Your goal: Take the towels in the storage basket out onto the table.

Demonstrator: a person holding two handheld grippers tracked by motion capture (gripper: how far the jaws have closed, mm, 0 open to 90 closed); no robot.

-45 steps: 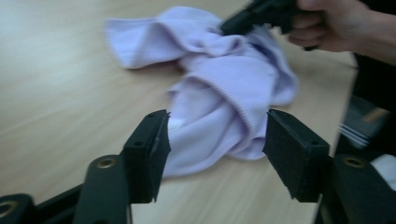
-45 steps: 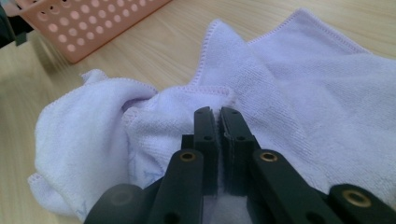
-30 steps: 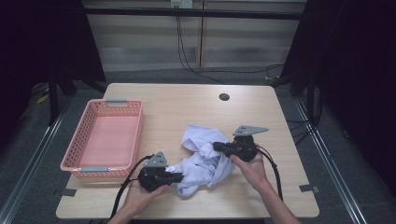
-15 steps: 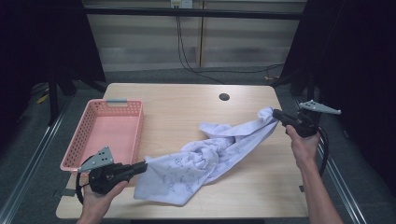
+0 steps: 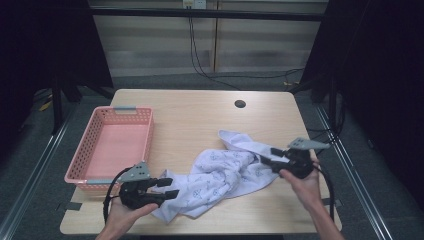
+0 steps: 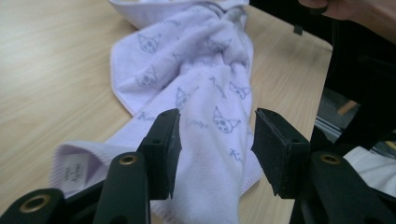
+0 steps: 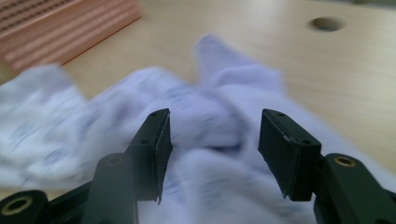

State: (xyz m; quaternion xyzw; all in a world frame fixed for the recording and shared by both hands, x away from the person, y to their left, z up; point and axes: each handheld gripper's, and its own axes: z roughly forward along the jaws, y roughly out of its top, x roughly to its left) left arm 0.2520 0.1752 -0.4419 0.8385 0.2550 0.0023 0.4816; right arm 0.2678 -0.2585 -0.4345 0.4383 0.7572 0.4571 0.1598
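Left gripper: I am holding it at the near left of the table, jaws spread after just opening, pads clear of the cloth.
Right gripper: I am holding it at the near right, jaws likewise just opened and standing apart (its own view is blurred).
Towel: it is lying bunched on the table between my two grippers, pale lilac with small cat faces, one end lying between the left jaws, the other between the right jaws.
Basket: the pink one is sitting at the table's left edge, just beyond my left gripper.
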